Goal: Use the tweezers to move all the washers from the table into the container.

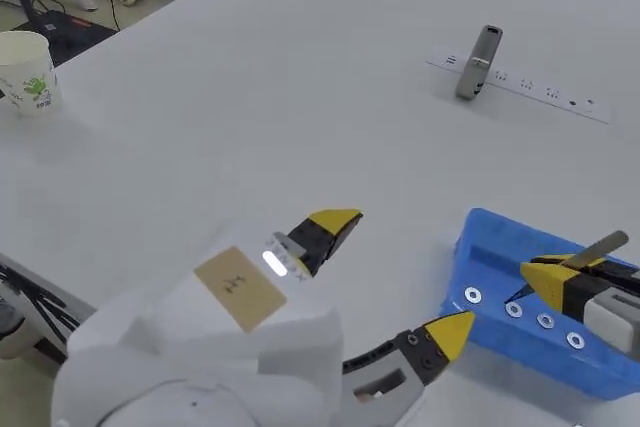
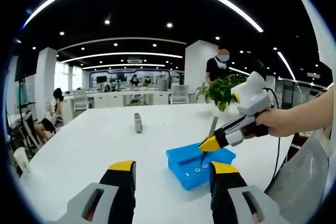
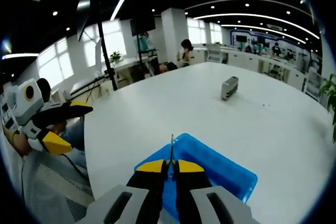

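A blue container (image 1: 500,247) lies on the white table at the lower right, with several washers (image 1: 513,310) inside it. My right gripper (image 1: 540,277) hovers over the container, shut on metal tweezers (image 1: 600,247). In the right gripper view the tweezers (image 3: 171,148) stick out from between the shut jaws, pointing down into the container (image 3: 220,169). My left gripper (image 1: 395,277) is open with nothing between its yellow fingertips, just left of the container. In the left gripper view the container (image 2: 184,156) lies ahead between the open jaws, with the right gripper (image 2: 215,141) and tweezers (image 2: 212,127) above it.
A paper cup (image 1: 25,72) stands at the far left. A grey device (image 1: 478,62) rests on a white strip (image 1: 540,92) at the back right. Dark cables (image 1: 30,297) hang at the table's left edge. A person (image 2: 220,66) stands behind a plant.
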`<state>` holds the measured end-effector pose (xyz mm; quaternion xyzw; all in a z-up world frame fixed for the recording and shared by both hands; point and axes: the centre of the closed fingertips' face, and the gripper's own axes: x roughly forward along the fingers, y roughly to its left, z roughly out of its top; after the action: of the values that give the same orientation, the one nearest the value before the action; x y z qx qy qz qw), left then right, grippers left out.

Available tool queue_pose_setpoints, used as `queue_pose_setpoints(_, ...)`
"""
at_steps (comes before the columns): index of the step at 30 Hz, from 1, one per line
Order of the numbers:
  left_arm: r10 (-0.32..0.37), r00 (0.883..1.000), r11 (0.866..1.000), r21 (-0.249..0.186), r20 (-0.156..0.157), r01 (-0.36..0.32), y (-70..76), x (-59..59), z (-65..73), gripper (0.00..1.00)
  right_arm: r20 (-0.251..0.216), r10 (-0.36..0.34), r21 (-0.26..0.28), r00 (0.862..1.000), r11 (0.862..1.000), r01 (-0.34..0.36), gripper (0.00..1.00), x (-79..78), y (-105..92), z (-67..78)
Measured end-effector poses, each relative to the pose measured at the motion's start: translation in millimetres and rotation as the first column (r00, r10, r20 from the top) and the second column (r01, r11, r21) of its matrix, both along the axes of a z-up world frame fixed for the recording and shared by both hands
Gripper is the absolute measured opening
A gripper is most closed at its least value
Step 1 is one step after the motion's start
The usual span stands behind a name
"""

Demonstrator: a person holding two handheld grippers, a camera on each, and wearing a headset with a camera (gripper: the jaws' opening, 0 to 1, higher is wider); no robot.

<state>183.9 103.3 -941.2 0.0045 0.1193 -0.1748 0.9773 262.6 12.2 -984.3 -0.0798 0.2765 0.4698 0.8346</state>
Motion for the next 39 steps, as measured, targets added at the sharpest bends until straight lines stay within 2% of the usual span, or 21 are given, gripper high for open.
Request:
queue_pose_setpoints(3, -0.002, 1.000, 1.000, 0.001, 0.001, 0.002, -0.4, -0.2, 0.1, 0.55, -0.005, -0.043, 0.032, 0.999, 0.999, 0.043, 0.04, -2.2, -12.8, 10.2)
queue_pose_setpoints(7, -0.005, 1.000, 1.000, -0.001, 0.000, 0.005, -0.9, -0.3, 0.2, 0.55, -0.013, -0.100, 0.042, 0.995, 0.994, 0.101, 0.04, -9.0, -35.0, 15.6)
queue_pose_setpoints(11, -0.004, 1.000, 1.000, -0.002, 0.001, 0.004, -0.8, -0.4, 0.5, 0.55, -0.029, -0.142, 0.036, 0.989, 0.989, 0.143, 0.04, -19.4, -53.0, 12.4)
queue_pose_setpoints(18, -0.005, 1.000, 1.000, 0.000, 0.001, 0.005, -1.0, -0.6, 0.3, 0.56, -0.043, -0.169, 0.015, 0.985, 0.985, 0.170, 0.04, -31.6, -67.4, 4.4)
queue_pose_setpoints(24, -0.003, 1.000, 1.000, -0.003, 0.002, 0.003, -0.7, -0.6, 0.8, 0.56, -0.054, -0.162, -0.024, 0.985, 0.987, 0.161, 0.04, -38.1, -73.6, -11.4)
queue_pose_setpoints(32, -0.005, 1.000, 1.000, 0.000, -0.006, 0.005, -1.0, -0.7, -0.7, 0.56, -0.094, -0.150, -0.067, 0.984, 0.987, 0.144, 0.04, -47.1, -76.9, -38.0)
queue_pose_setpoints(39, -0.005, 1.000, 1.000, 0.004, -0.011, 0.005, -1.3, -0.8, -1.7, 0.56, -0.112, -0.139, -0.083, 0.984, 0.988, 0.130, 0.04, -50.7, -78.7, -51.6)
